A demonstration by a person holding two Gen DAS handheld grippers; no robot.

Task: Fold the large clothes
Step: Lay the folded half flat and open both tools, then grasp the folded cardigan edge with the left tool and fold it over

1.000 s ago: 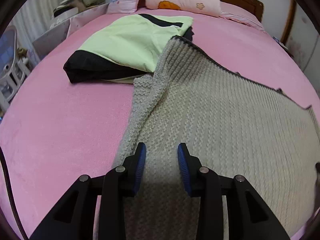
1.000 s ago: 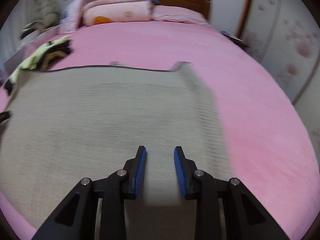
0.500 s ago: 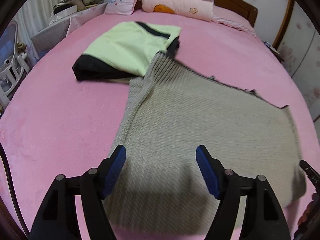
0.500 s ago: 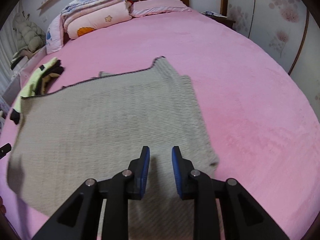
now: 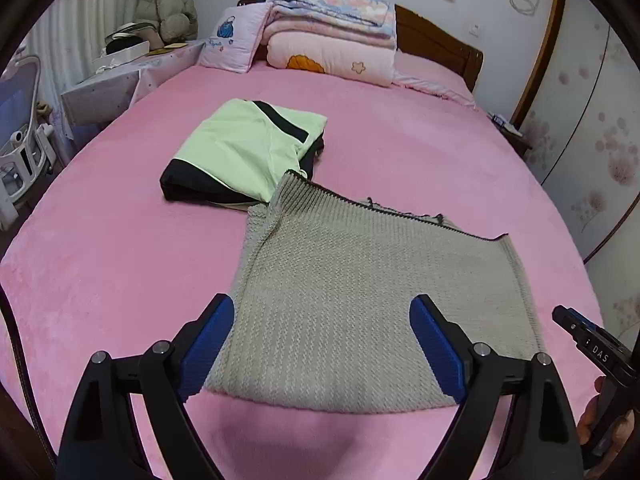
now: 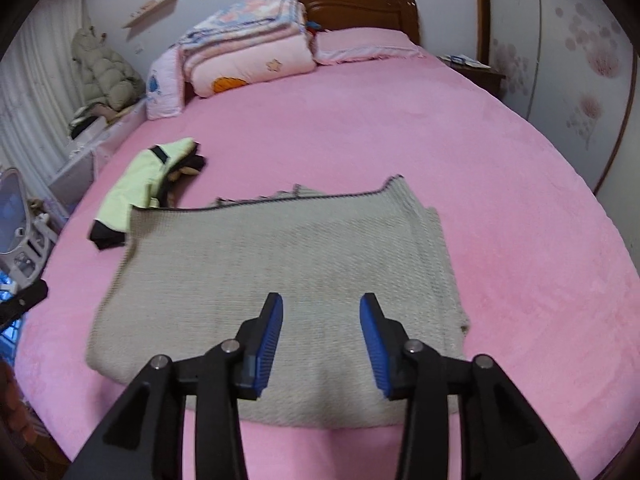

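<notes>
Blue-padded fingers (image 5: 208, 344) both open, above knit (image 5: 360, 300).

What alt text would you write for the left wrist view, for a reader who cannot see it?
A grey knitted sweater lies folded flat on a pink bed, with the left hand-held gripper above its near edge, jaws wide open and holding nothing. A folded light green and black garment lies beyond, touching the sweater's far corner, and stacked quilts sit by the headboard.

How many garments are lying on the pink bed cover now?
2. The grey knitted sweater lies flat near the bed's foot. The green and black jacket lies folded behind it, at its far left corner. Others may be hidden.
</notes>
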